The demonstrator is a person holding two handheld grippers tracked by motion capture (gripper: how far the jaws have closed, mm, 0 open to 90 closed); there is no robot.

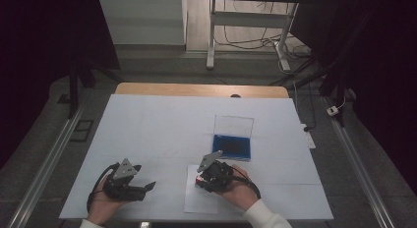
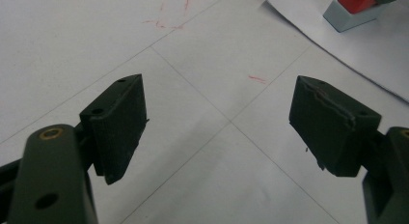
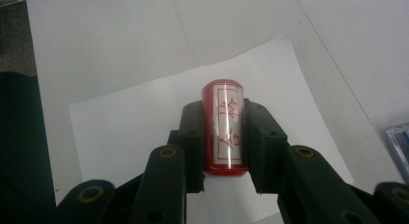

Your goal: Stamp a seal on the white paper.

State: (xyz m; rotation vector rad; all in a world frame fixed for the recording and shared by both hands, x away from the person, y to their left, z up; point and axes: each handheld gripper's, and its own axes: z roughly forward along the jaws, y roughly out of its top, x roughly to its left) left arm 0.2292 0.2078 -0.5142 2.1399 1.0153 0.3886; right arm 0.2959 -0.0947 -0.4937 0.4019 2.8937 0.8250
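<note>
Stamping step, by the look: right tool clamped on red cylindrical stamp with white label, over white paper sheet at counter's 6 o'clock. Left tool wide, empty, at 8 o'clock. Next: likely straight, even press down.

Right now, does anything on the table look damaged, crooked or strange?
One pad of the left gripper has a ragged, chipped edge. Faint red pen marks stain the table cover. The sheet of paper under the red stamp lies askew.
</note>
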